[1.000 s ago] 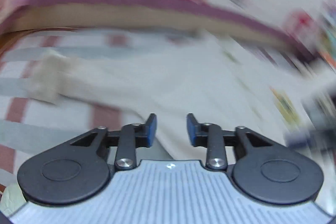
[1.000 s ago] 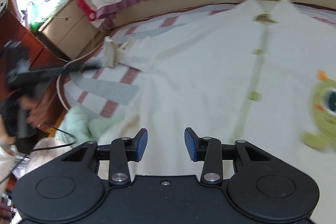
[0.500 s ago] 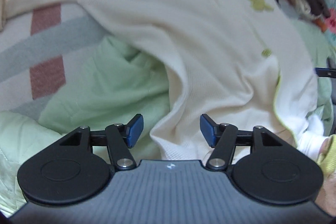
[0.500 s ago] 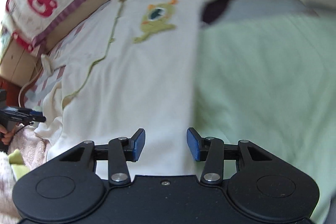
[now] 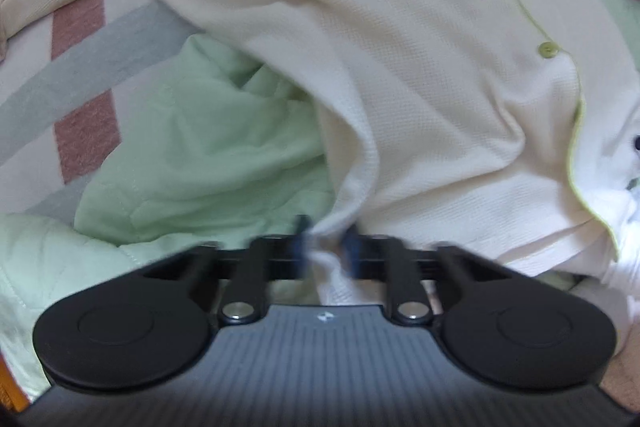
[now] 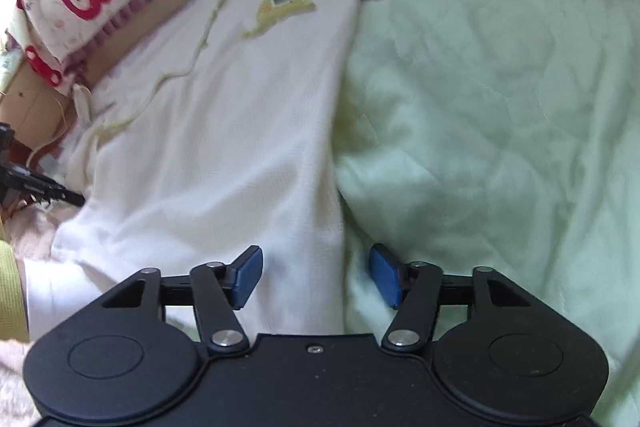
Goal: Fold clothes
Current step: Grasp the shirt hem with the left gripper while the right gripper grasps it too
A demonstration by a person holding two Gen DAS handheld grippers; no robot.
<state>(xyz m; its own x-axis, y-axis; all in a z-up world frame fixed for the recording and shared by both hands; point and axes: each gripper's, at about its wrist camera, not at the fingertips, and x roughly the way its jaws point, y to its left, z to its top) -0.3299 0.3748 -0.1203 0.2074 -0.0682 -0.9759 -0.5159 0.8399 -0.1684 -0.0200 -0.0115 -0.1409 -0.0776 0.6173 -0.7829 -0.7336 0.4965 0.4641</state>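
Left tongs (image 5: 325, 241): we see them pinched together on the hem of the shirt (image 5: 400, 75).
Right tongs (image 6: 316, 275): apart and widening, we note, shirt edge between the pads, unpressed.
Shirt: spread flat, we find, partly over a green quilt (image 6: 500, 107).

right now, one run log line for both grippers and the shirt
left gripper: shut on cream shirt hem | right gripper: opening, over shirt side edge, not gripping | shirt: flat on green quilt
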